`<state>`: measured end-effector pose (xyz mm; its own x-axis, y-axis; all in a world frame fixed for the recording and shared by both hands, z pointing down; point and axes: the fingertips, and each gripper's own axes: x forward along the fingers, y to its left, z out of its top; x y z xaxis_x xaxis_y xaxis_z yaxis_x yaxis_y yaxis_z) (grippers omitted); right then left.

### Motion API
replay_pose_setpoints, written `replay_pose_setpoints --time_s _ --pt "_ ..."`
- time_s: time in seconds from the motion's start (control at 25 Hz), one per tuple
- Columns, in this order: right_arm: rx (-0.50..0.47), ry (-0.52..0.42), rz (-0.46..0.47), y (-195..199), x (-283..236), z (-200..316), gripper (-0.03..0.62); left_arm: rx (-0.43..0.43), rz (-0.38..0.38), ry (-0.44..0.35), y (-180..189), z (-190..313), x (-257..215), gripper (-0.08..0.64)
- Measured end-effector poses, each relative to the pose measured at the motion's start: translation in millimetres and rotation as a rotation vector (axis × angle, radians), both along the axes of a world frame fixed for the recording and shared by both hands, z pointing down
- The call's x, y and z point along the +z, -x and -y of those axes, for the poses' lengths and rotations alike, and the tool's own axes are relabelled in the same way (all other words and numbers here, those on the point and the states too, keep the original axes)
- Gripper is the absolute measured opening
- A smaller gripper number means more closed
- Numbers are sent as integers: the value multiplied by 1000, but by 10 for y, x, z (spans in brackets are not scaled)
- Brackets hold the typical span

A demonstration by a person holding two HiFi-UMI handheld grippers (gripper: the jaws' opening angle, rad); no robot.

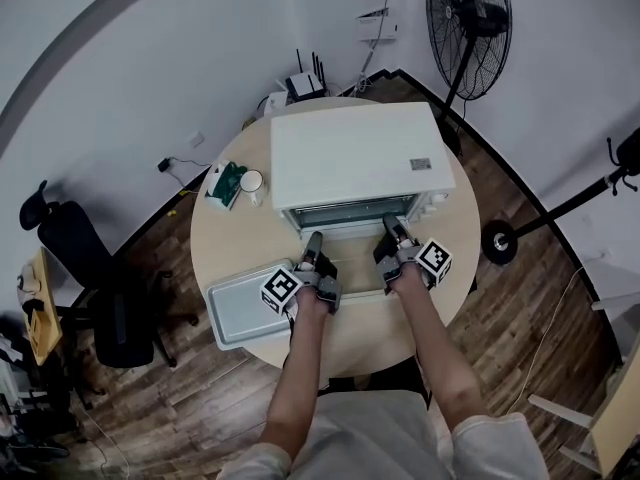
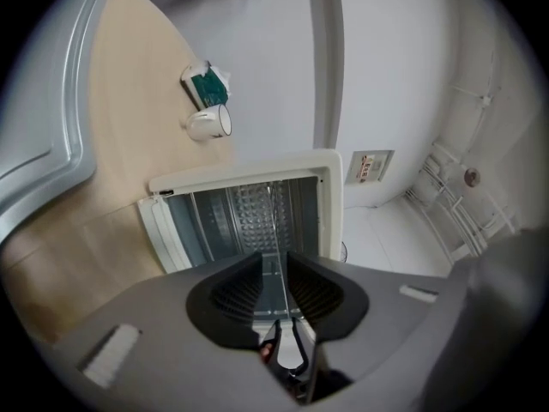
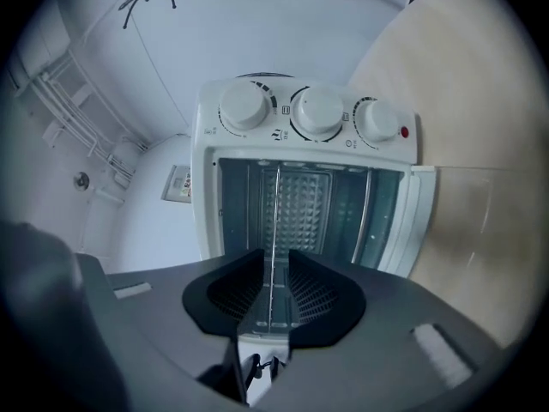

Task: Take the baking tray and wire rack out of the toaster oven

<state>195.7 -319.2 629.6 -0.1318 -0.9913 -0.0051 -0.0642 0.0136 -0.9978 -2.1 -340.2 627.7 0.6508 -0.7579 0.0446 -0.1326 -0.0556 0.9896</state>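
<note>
The first half of your task looks finished. The flat grey metal baking tray (image 1: 235, 313) already lies on the round pale wooden counter (image 1: 360, 333), just left of your left hand, and it is out of the white toaster oven (image 1: 350, 153). The oven door is open, and through it both gripper views show a chamber that seems empty.

The thin wire rack (image 3: 274, 230) is the part that is left. It hangs level in front of the door, between your two tools. The left tongs (image 1: 313, 243) are narrow and appear to pinch one side wire of the rack. The right tongs (image 1: 392, 232) stand a little apart. The other side wire runs between them, but I think the pads do not press it.

I judge that you only need to carry the rack clear and put it down on the counter. I cannot tell whether its far edge is free of the door.
</note>
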Motion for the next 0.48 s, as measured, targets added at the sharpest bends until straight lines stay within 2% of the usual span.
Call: replay_pose_setpoints --time_s 0.24,0.48 --pt "14 22 15 -193 24 292 84 -47 -12 -7 -115 380 24 97" --pt "15 -25 68 -292 52 502 84 -82 -19 3 -157 660 93 97"
